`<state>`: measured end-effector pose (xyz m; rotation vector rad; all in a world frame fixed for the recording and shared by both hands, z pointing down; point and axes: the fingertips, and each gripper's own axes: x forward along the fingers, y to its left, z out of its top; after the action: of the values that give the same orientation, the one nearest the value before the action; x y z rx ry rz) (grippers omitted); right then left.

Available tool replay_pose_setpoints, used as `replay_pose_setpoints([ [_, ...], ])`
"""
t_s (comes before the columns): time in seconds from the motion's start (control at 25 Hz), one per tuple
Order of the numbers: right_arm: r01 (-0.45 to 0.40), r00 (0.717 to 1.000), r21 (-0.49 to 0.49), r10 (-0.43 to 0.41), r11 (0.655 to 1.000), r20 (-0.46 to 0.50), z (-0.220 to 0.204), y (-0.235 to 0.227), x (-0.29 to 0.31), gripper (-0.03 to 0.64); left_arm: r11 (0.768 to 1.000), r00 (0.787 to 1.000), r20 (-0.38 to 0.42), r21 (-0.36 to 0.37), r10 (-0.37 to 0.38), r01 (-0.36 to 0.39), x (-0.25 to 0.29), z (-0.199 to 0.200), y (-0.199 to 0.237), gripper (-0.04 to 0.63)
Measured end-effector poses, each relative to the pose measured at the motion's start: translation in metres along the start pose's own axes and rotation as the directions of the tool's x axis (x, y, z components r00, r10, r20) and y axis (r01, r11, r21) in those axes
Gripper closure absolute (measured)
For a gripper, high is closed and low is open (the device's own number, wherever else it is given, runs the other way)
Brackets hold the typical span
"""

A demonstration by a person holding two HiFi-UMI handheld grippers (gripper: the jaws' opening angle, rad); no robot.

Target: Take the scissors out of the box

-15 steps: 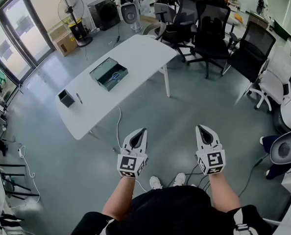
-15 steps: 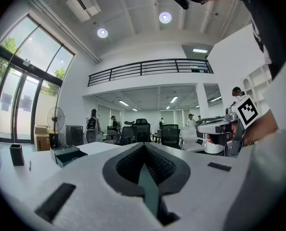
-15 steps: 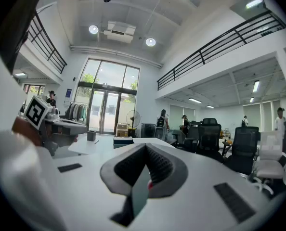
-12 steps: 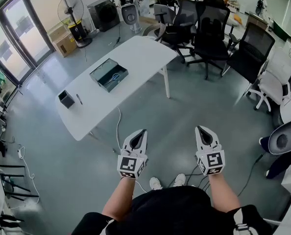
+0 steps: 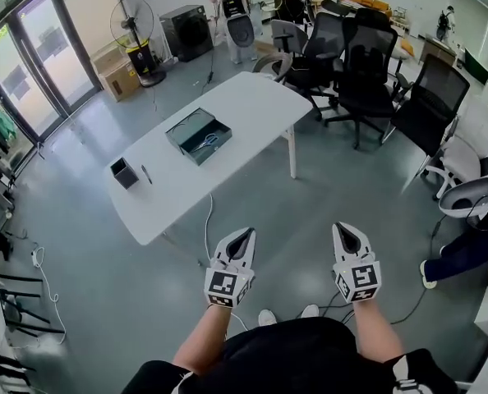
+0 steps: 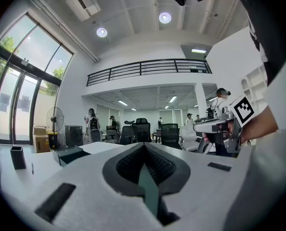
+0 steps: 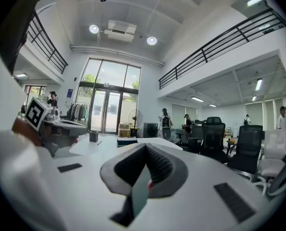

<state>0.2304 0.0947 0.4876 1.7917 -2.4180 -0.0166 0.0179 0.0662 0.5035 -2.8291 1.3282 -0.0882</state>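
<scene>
- Progress: nothing done on the task yet. The scissors (image 5: 210, 140) lie inside the box (image 5: 181, 148), blue handles showing, untouched.
- The box sits open at mid-length of the desk (image 5: 252, 97), close to its far long edge. A black pen holder (image 5: 123, 172) and a pen (image 5: 146, 174) are near the desk's left end, well apart from the box.
- The person stands on the floor (image 5: 104, 286), well short of the desk's near corner, both grippers out in front and roughly level.
- Left gripper (image 5: 245, 235): fingers (image 6: 128, 163) together, nothing between them.
- Right gripper (image 5: 342, 230): fingers (image 7: 157, 166) together, empty too.
- Left to do, my read: walk up, open one gripper over the box, close on the scissors, lift them out.
- Head view only: looks down into the box, so it's the only view that shows the scissors, plus the floor gap between person and desk.
- Gripper views only: they look level, so of the box they show just the outer wall, no contents. They do show the finger contact up close.
- Each gripper view also catches the other gripper from the side, plus the mezzanine railing (image 6: 148, 67) and ceiling lights (image 7: 151, 40), which the head view misses.
</scene>
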Motion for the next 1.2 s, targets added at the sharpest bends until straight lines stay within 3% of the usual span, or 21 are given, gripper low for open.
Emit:
replay_pose_setpoints([
  [0.52, -0.036, 0.999, -0.017, 0.035, 0.999, -0.020, -0.003, 0.026, 0.058, 0.611, 0.999, 0.999, -0.020, -0.005, 0.046, -0.047, 0.003, -0.015, 0.061, 0.586],
  [1.2, -0.130, 0.991, -0.019, 0.129, 0.991, -0.028, 0.002, -0.065, 0.212, 0.611, 0.988, 0.983, -0.102, -0.023, 0.151, -0.154, 0.135, -0.030, 0.133, 0.586],
])
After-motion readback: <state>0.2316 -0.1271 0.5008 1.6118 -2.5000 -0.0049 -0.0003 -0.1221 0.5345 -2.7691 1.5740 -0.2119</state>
